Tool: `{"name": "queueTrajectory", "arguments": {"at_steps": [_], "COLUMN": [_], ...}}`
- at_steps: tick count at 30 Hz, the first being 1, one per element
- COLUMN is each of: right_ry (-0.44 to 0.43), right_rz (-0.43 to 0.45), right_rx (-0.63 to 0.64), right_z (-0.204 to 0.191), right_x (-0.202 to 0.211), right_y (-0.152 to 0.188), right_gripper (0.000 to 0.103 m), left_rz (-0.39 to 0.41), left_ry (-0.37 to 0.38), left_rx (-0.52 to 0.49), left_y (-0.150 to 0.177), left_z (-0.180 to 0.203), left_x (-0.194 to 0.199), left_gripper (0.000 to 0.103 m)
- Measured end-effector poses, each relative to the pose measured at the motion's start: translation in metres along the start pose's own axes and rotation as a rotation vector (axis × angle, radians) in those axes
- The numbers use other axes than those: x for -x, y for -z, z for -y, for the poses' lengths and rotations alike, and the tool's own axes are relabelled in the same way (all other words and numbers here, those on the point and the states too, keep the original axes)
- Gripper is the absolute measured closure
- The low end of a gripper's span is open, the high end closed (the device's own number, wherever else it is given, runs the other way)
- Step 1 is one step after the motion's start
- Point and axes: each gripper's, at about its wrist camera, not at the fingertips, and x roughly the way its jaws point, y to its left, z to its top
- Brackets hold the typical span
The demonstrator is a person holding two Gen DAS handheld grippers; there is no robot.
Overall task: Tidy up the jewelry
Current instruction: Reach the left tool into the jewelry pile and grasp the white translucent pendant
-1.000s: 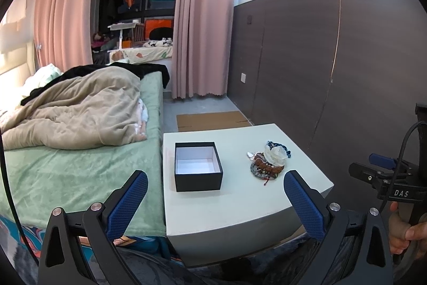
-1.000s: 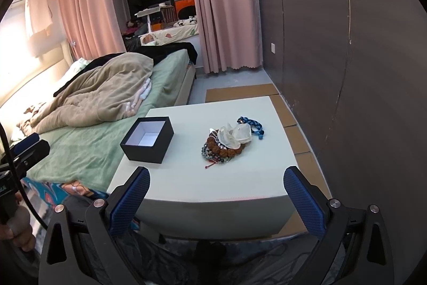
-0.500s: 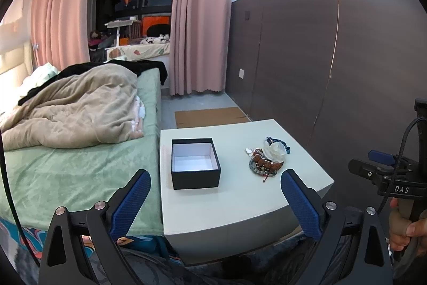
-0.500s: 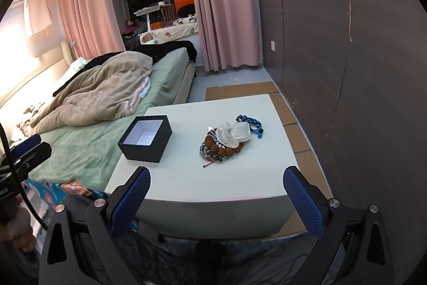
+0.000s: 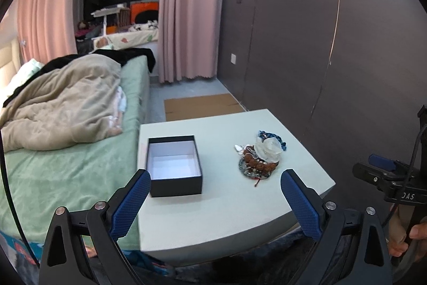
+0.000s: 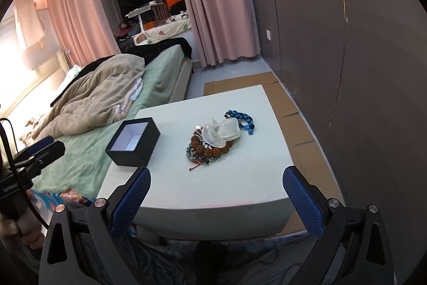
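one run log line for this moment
phase: approach | left gripper: open, holds nothing | right gripper: open, holds nothing | black box: nothing inside | jewelry pile: on table

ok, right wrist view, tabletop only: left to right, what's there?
black box → brown bead bracelet → blue braided bracelet. The clear piece on top of the pile overlaps the beads, so I've left it out. All sit on the white table.
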Motion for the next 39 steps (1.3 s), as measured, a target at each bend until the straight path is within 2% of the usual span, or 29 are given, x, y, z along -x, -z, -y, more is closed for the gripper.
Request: {"name": "queueTrajectory", "arguments": {"at_steps": [10, 12, 15, 22, 24, 28, 31, 35, 39], "right_ry": [-0.017, -0.014, -0.011, 0.047, 0.057, 0.077, 0.084, 0.078, 0.097], "right_rz": [-0.046, -0.051, -0.053, -0.053, -0.058, -0.062, -0.068, -0.081, -0.096], "right_rx": [-0.102, -0.116, -0.147, -0.209, -0.217, -0.231, -0.241, -0.273, -0.288], "right_z": [0.044, 0.052, 0.065, 0.094, 0.099, 0.109, 0.116, 0.125, 0.130], "right_x": [-0.036, -0.042, -0.049, -0.061, -0.065, -0.070, -0.074, -0.079, -0.082], "right_y": [-0.005, -0.005, -0.005, -0.006, -0.005, -0.003, -0.003, -0.002, -0.002], "right_gripper": [0.003, 0.003, 0.003, 0.003, 0.003, 0.003, 0.003, 0.003, 0.003], "left_rz": [-0.078, -0.100, -0.156, -0.248, -0.278, -0.328, -0.353, -0.399, -0.416], "left_ry": [0.100, 0.120, 0.153, 0.204, 0.211, 0.236, 0.244, 0.248, 0.242], "left_rx": [-0.037, -0.047, -0.048, -0.063, -0.069, -0.069, -0.069, -0.062, -0.068], "left_y": [-0.016, -0.020, -0.023, -0.028, -0.028, -0.030, -0.030, -0.028, -0.025], "left_z": [0.030, 0.039, 0.048, 0.069, 0.074, 0.081, 0.085, 0.089, 0.093], "left_x": [-0.056, -0.070, -0.094, -0.143, -0.157, -0.184, -0.201, -0.222, -0.239], "left_gripper": [0.006, 0.017, 0.026, 0.031, 0.038, 0.042, 0.044, 0.055, 0.056]}}
